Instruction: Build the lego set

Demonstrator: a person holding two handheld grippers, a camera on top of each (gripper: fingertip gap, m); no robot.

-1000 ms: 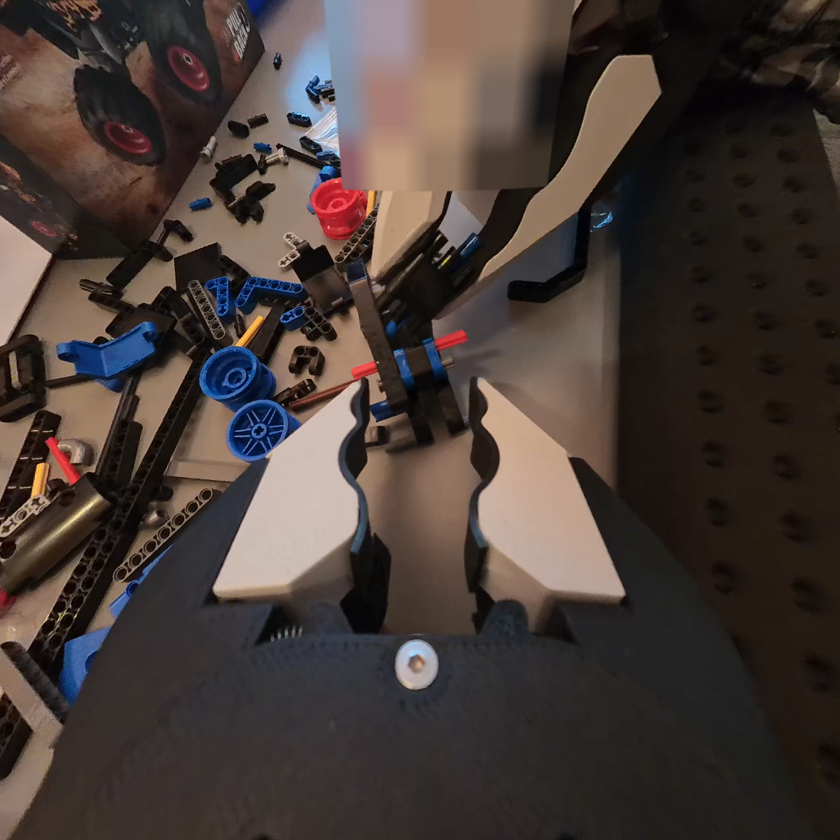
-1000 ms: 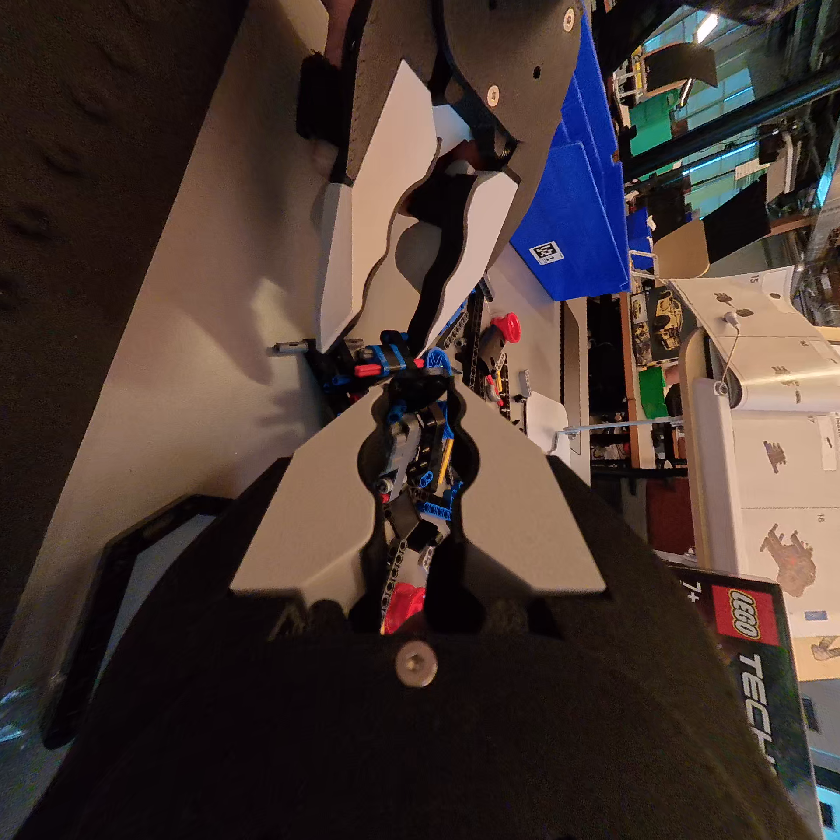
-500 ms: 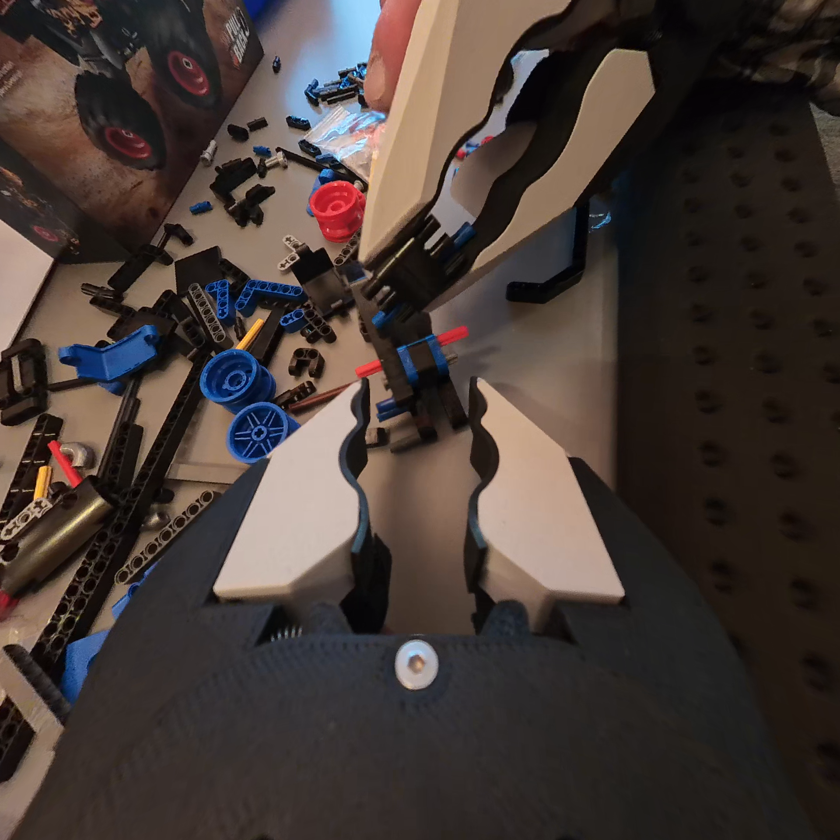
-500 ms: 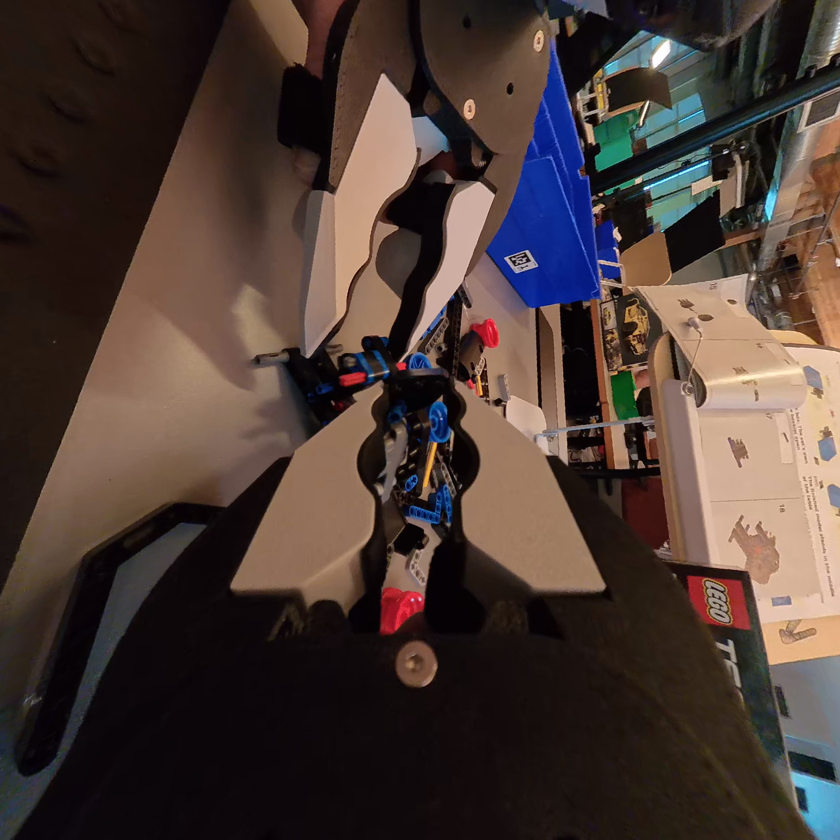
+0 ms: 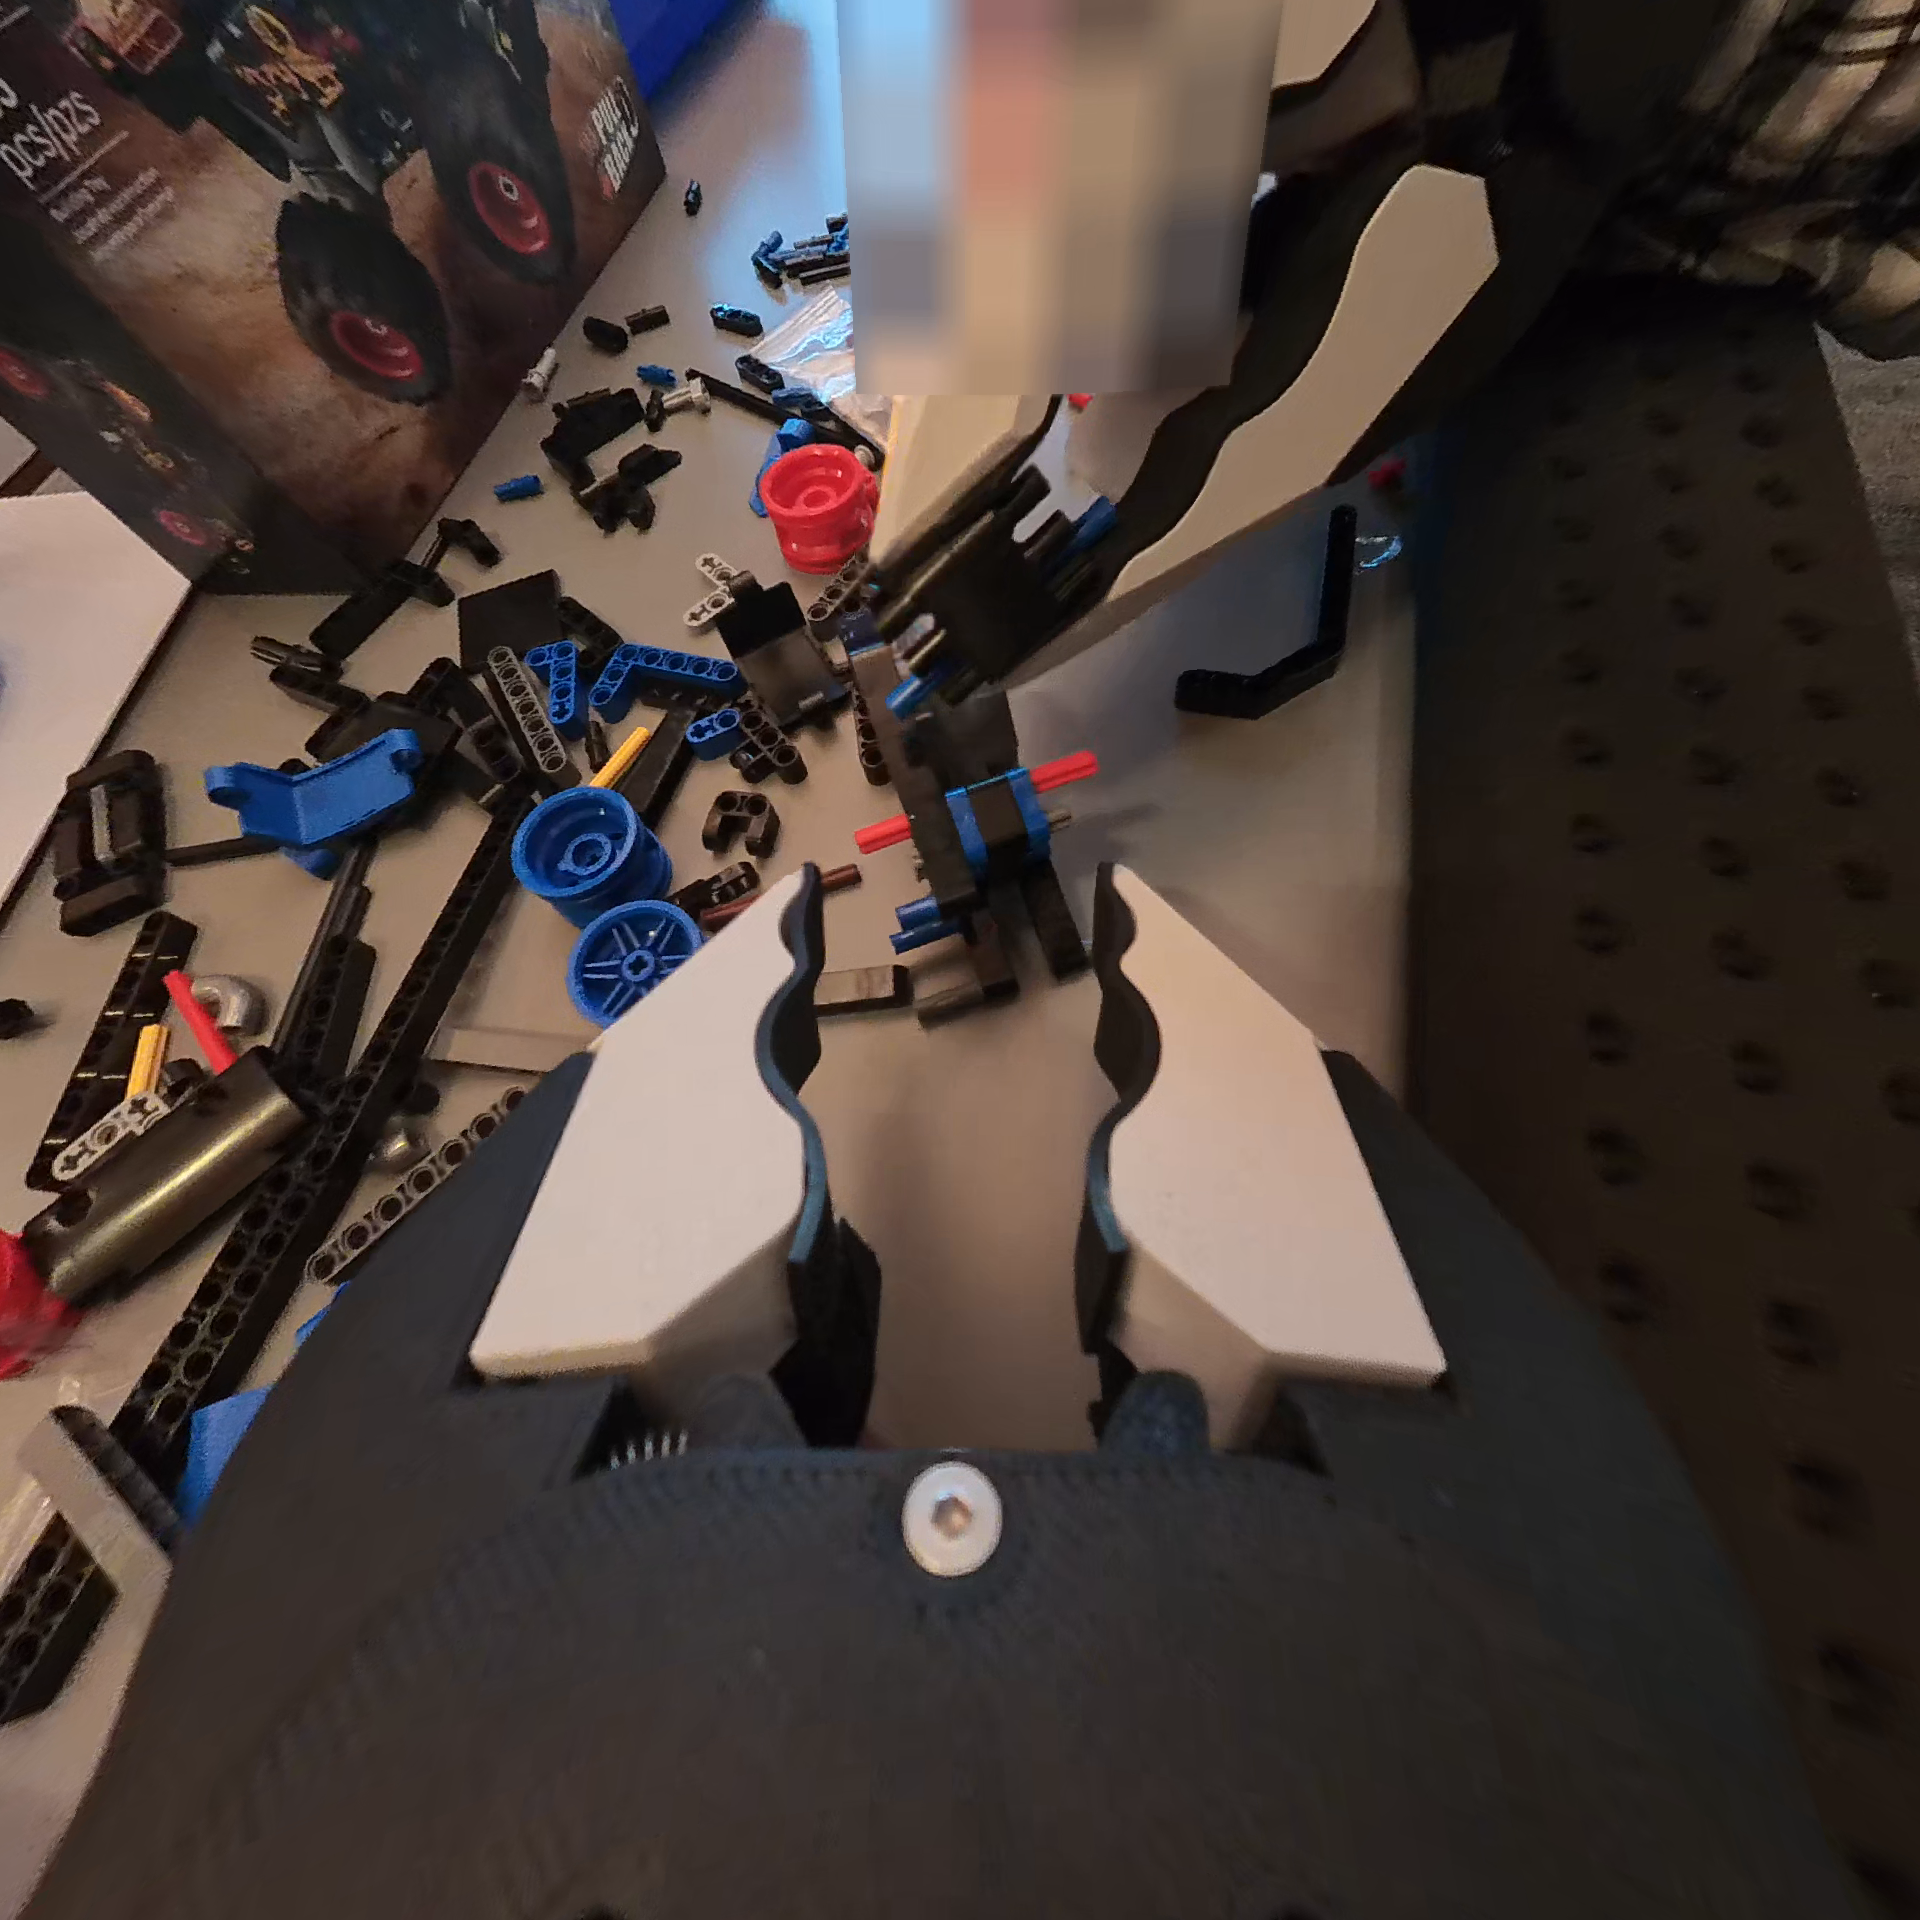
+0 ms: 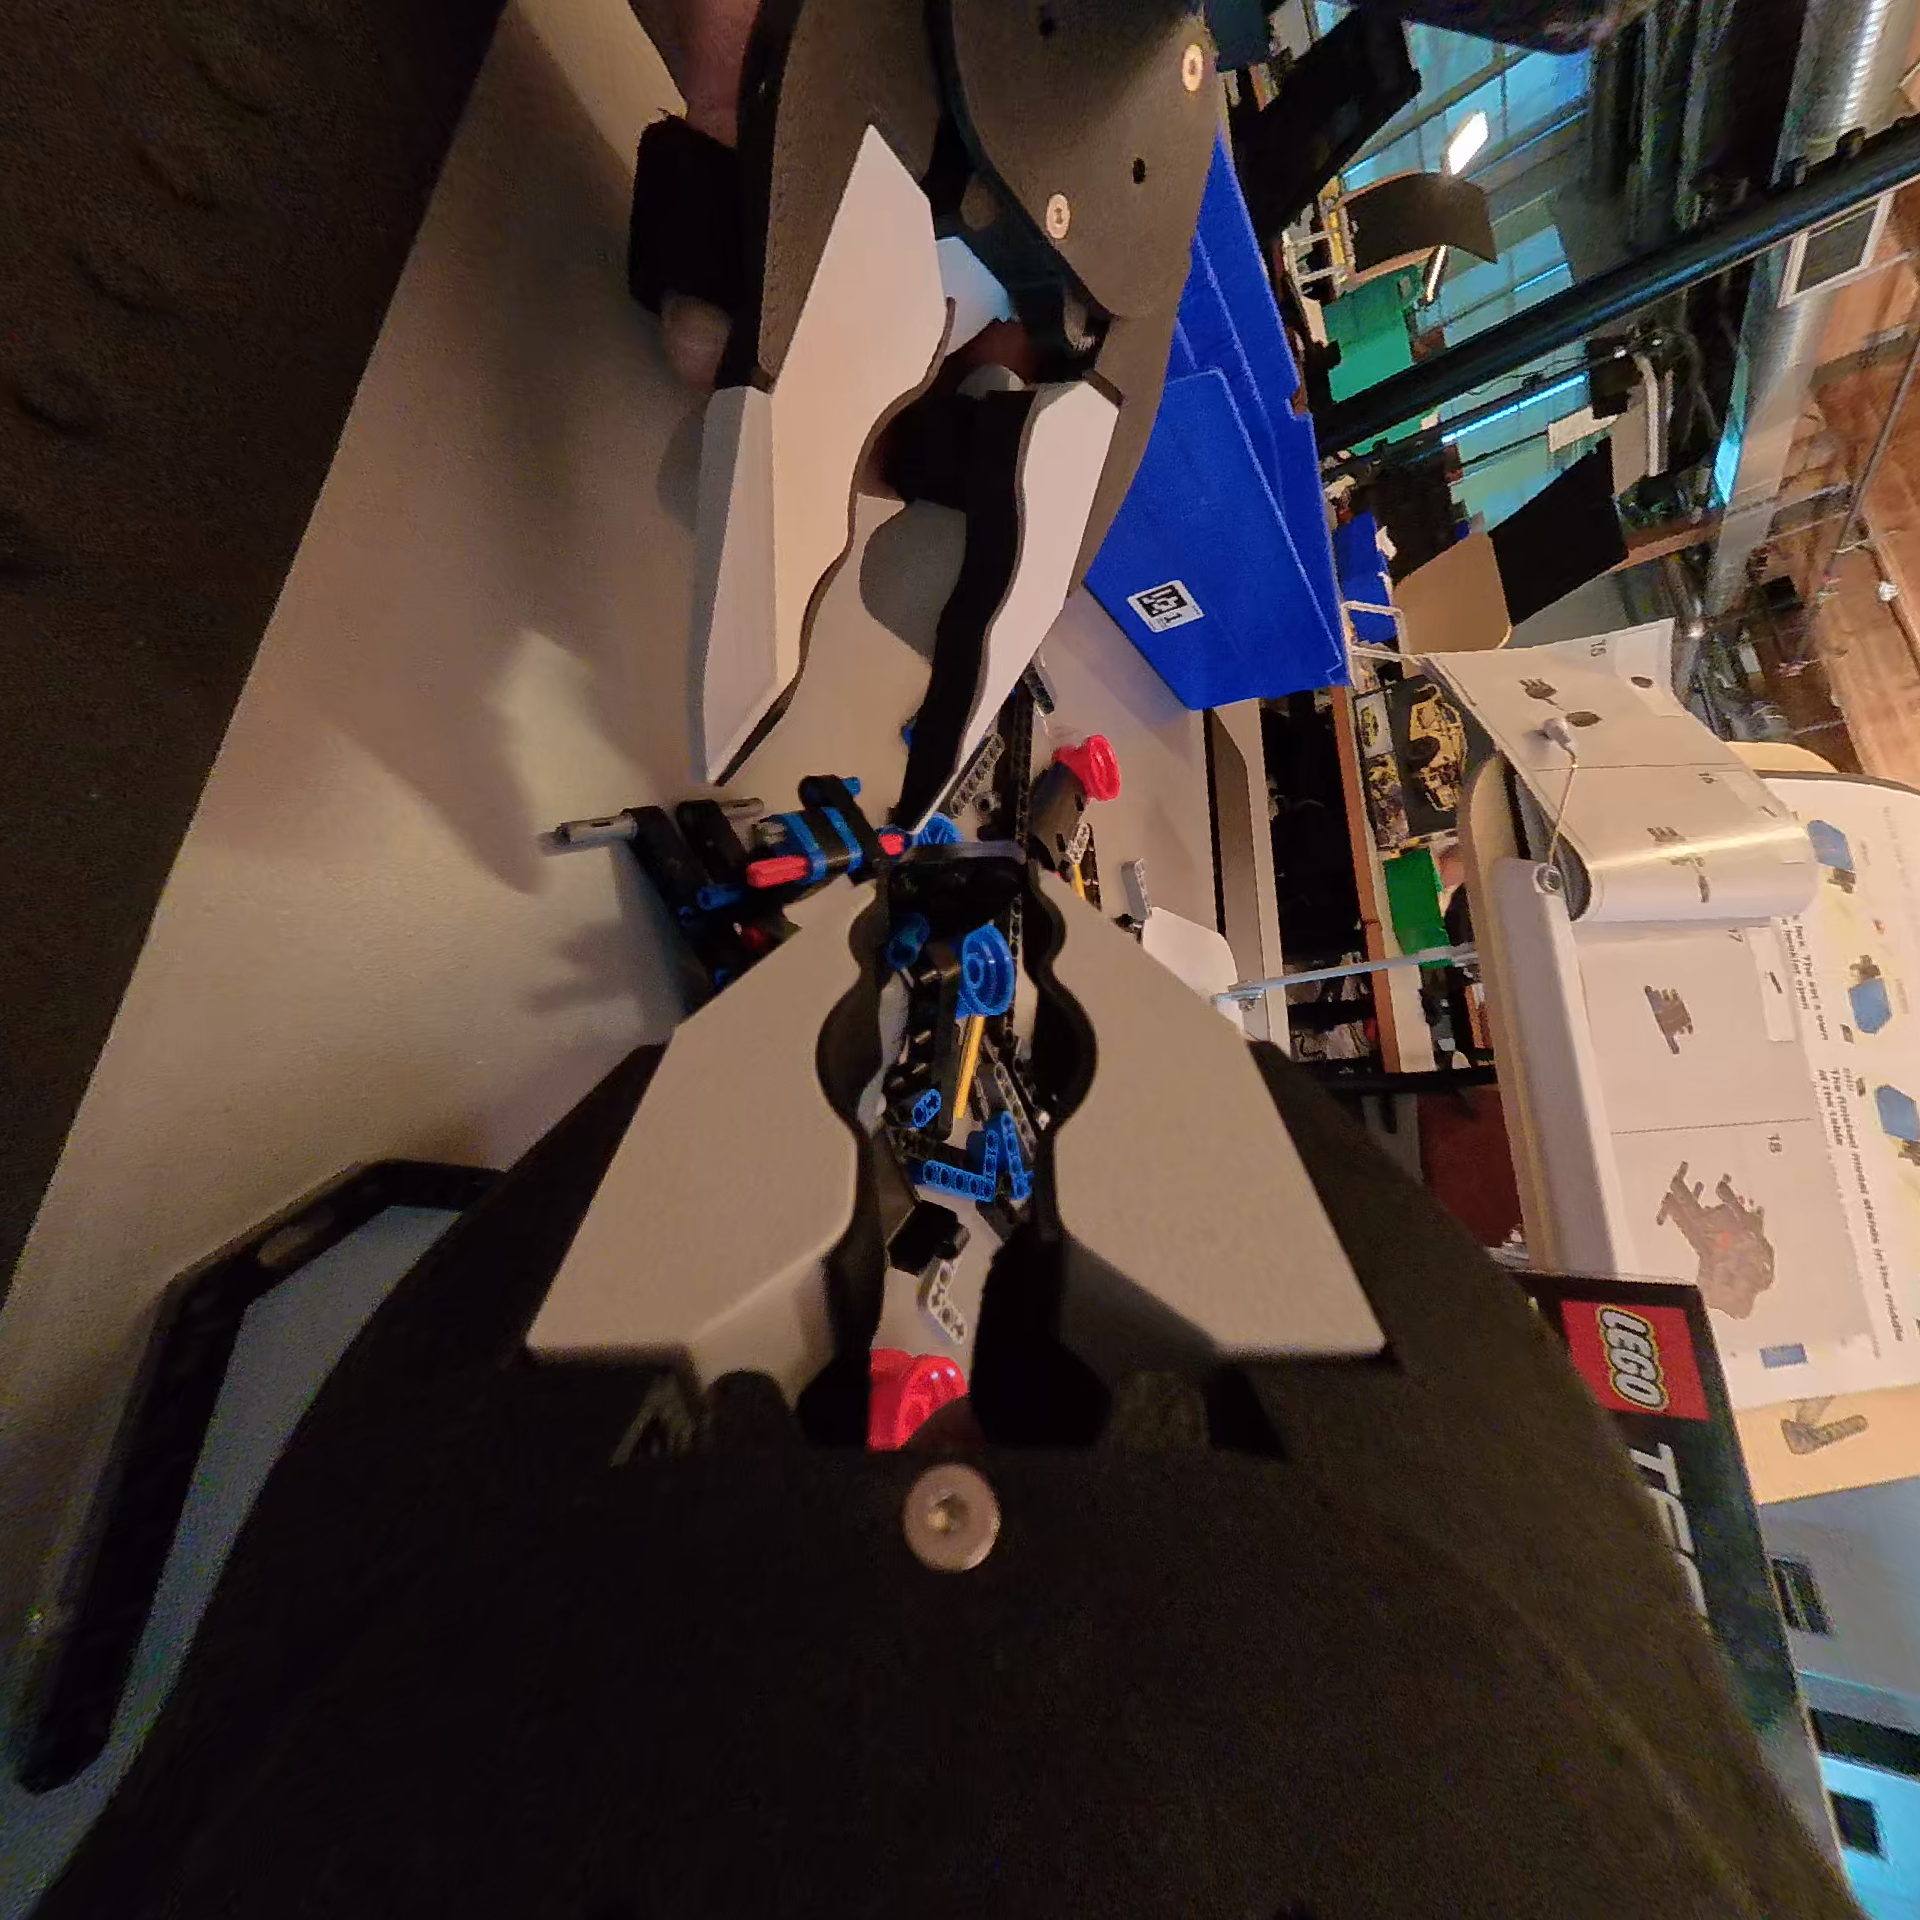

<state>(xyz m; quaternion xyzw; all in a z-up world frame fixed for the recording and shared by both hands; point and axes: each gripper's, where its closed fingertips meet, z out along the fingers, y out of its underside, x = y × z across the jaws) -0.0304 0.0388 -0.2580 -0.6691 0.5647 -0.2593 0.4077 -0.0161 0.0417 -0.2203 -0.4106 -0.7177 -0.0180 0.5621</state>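
The right gripper (image 6: 951, 883) pinches a black piece (image 5: 977, 592) at its fingertips, just above the small black-and-blue assembly (image 5: 987, 842) standing on the grey table (image 5: 1226, 831). The left gripper (image 5: 951, 904) is parted, holding nothing, just short of that assembly. The build looks early: wheels (image 5: 592, 847), beams and pins lie loose across the table to the left. The table edge runs close on the right beside a dark dotted mat (image 5: 1662, 935); open room lies between the assembly and that edge.
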